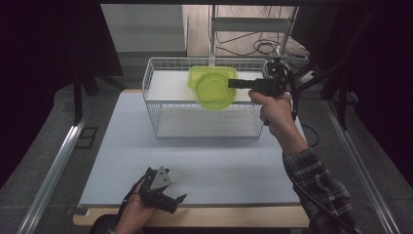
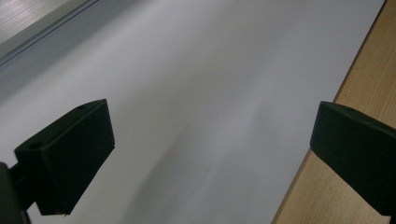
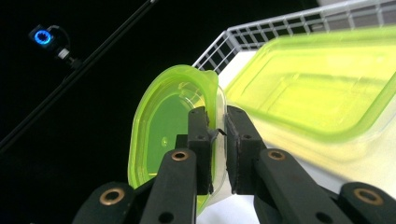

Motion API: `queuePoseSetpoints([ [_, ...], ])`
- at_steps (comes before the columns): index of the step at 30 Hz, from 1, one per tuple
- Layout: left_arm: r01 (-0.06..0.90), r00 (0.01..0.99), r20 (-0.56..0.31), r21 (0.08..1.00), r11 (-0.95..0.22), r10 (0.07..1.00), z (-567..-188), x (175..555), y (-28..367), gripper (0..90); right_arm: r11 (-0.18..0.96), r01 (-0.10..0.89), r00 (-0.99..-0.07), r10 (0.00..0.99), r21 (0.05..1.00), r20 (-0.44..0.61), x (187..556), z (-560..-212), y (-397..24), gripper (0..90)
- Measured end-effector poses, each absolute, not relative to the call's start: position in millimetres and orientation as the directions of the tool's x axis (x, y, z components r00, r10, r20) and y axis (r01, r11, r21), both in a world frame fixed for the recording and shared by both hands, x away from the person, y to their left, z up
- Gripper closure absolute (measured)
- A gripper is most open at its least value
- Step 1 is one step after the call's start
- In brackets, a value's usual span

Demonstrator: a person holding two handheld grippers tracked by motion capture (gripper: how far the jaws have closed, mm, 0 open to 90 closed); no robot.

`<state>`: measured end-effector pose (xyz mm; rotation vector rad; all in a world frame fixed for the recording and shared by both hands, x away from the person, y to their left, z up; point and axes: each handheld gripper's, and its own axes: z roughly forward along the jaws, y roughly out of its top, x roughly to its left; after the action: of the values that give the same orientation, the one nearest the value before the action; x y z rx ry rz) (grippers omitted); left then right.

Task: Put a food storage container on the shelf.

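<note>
My right gripper (image 1: pixel 233 84) (image 3: pixel 217 114) is shut on the rim of a translucent green plastic lid (image 1: pixel 214 92) (image 3: pixel 159 130), which it holds on edge above the white wire basket (image 1: pixel 151 83) (image 3: pixel 261 32). Just behind the lid, a matching green plastic container (image 1: pixel 197 73) (image 3: pixel 317 84) lies in the basket at its far side. My left gripper (image 1: pixel 178 201) (image 2: pixel 212 116) rests in a hand low over the table's front edge, open, with only the pale table top (image 2: pixel 187 70) between its jaws.
The basket stands at the back middle of the pale mat (image 1: pixel 204 161). A wooden strip (image 1: pixel 219 217) (image 2: pixel 369 70) borders the mat at the front. A metal rail (image 1: pixel 58 161) runs along the left, and cables (image 1: pixel 263 46) lie on the floor behind the basket.
</note>
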<state>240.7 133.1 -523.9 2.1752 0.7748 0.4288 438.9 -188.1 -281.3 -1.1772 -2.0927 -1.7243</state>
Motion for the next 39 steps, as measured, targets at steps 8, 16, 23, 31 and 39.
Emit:
queuePoseSetpoints([
  [8, 0.390, 0.759, 0.051, 0.762, -0.516, 0.649, -524, 241, 133, 0.0, -0.039, 0.650, -0.646, 0.498, 0.759, 0.579, 456, -269, -182, 80.6],
  [16, 0.390, 0.760, 0.050, 0.762, -0.517, 0.648, -524, 241, 133, 0.0, -0.082, 0.642, -0.610, 0.549, 0.763, 0.572, 474, -262, -176, 80.6],
  [23, 0.390, 0.761, 0.050, 0.761, -0.518, 0.647, -524, 241, 133, 0.0, -0.104, 0.639, -0.582, 0.583, 0.762, 0.567, 489, -262, -170, 80.5],
  [31, 0.390, 0.761, 0.049, 0.762, -0.517, 0.647, -524, 241, 133, 0.0, -0.126, 0.658, -0.547, 0.597, 0.743, 0.586, 500, -272, -166, 80.0],
  [39, 0.389, 0.763, 0.051, 0.760, -0.521, 0.645, -525, 241, 133, 0.0, -0.095, 0.622, -0.528, 0.682, 0.777, 0.506, 496, -270, -162, 77.3],
])
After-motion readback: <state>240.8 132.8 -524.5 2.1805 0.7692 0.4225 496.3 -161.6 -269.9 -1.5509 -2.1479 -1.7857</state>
